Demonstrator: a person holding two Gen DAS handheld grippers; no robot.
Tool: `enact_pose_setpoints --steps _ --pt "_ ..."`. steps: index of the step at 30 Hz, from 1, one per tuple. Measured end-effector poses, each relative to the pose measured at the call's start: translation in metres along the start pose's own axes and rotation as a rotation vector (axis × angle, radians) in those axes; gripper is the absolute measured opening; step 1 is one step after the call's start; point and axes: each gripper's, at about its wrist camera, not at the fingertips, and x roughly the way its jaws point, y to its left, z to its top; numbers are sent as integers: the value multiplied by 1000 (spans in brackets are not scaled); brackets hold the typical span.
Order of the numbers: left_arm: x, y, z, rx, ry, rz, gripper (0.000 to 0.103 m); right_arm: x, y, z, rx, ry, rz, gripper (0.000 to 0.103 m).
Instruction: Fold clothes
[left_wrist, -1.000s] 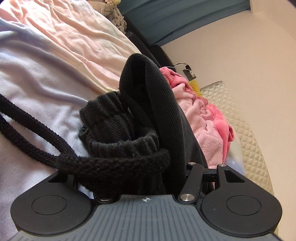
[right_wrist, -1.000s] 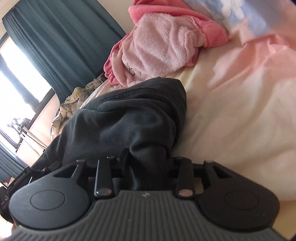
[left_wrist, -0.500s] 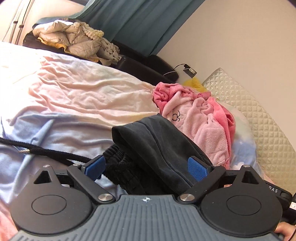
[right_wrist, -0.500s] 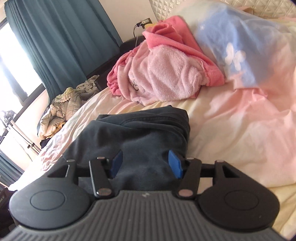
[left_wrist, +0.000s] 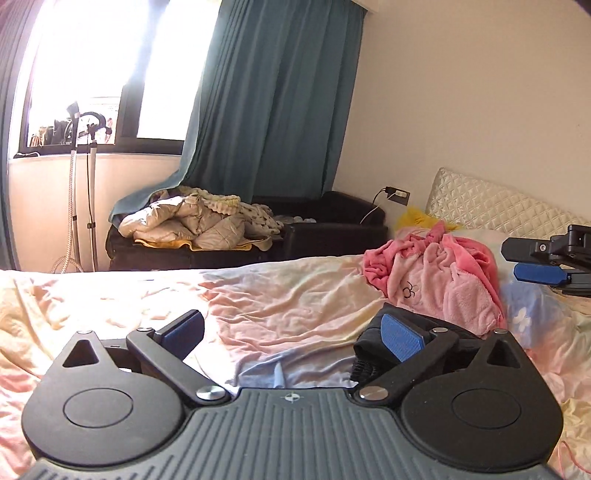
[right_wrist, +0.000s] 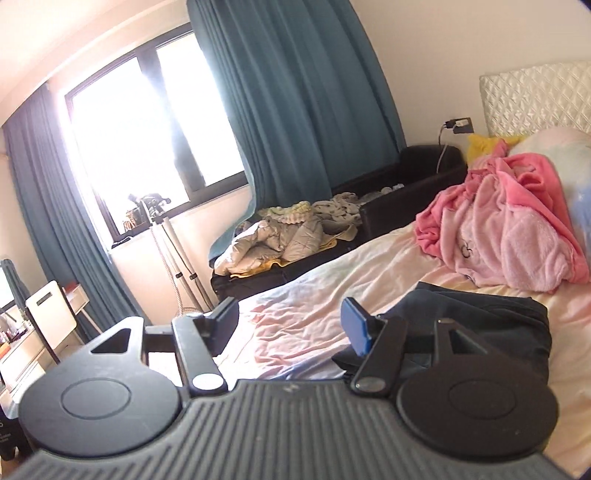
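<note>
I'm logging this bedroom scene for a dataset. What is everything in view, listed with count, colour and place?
dark garment: 1, black-grey, folded on the bed, near right
pink fleece: 1 heap, pink, by the pillow
bedsheet: 1, pastel pink, yellow and blue, rumpled
pillow: 1, pale blue, at the headboard
headboard: 1, cream, quilted
curtains: teal, at the window
quilted jacket: 1, beige, on the black bench
stand: 1, metal, under the window
left hand-held gripper: open, empty
right hand-held gripper: open, empty

left gripper (left_wrist: 291, 334) and right gripper (right_wrist: 291, 319) hover level, jaws spread wide, empty.
</note>
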Motion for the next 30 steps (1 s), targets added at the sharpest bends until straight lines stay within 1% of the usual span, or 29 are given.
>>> enact_pose_setpoints --steps 2,4,7,10,11,14,16,18,20,23,26,30 --pt "-26 17 3 16 -17 43 103 -3 34 -4 -47 -7 36 62" --pt "-50 32 2 53 -39 95 103 -6 64 -15 -80 -14 58 62" --pt "-82 55 -9 71 -55 182 103 -4 98 -41 -82 -7 112 62" --pt "-103 76 -24 65 -40 257 103 4 131 -70 -148 0 135 62" --pt "-113 84 -32 55 -50 273 103 6 140 -78 -166 -4 143 62" --pt "-123 101 -48 32 -58 311 103 15 159 -99 -214 -19 172 62" --pt "-130 109 -57 16 -82 340 103 20 166 -111 -240 -27 192 62" --pt "-136 115 -64 -7 -113 367 103 24 167 -123 -294 -40 189 62" --pt "-137 119 -70 -36 -142 375 103 27 166 -133 -335 -51 188 63" --pt "-132 121 -77 -63 -141 381 103 30 157 -147 -364 -60 190 65" --pt "-124 123 -83 -65 -126 394 103 34 148 -160 -388 -66 186 66" --pt "-114 124 -91 -69 -107 413 103 42 136 -179 -377 -28 203 67"
